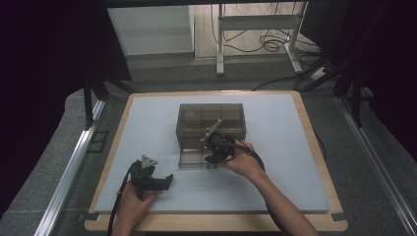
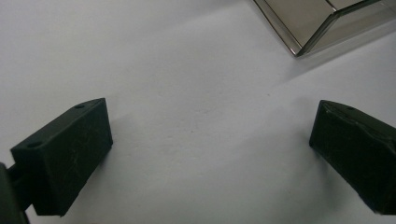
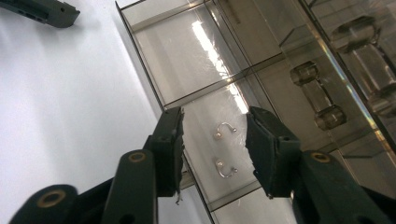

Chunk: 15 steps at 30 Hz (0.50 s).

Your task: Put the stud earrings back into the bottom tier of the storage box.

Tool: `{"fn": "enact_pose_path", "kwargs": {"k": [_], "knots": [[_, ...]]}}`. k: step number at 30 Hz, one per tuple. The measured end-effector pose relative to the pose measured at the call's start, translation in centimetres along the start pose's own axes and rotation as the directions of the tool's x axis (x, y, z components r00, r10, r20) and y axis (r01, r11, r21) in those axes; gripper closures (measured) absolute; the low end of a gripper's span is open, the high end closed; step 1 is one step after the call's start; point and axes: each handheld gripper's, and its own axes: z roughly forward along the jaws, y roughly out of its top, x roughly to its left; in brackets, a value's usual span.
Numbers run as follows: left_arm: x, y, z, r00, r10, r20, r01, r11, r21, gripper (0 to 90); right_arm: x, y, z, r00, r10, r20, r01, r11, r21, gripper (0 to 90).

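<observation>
A smoky clear acrylic box stands mid-mat with its drawer pulled out toward me. In the right gripper view, the drawer's near compartment holds two small silver hook earrings lying flat. My right gripper hovers open over that compartment, its jaws on either side of the earrings with nothing between them; in the high view the right gripper sits at the drawer's front. My left gripper rests low over the white mat, left of the drawer, and in its own view the left gripper is wide open.
A white mat covers the wooden table. A corner of the box shows ahead of the left jaws. Clear knob handles sit on the drawer fronts. A desk frame and cables stand beyond the table.
</observation>
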Motion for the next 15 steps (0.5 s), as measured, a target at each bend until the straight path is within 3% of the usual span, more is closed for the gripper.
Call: {"fn": "enact_pose_path", "kwargs": {"k": [15], "knots": [[-0.01, 0.0, 0.0, 1.0, -0.002, 0.0, 0.002, 1.0, -0.001, 0.0, 0.27, -0.72, -0.38, 0.9999, 0.009, -0.009, -0.009, 0.9997, -0.021, 42.8]]}}
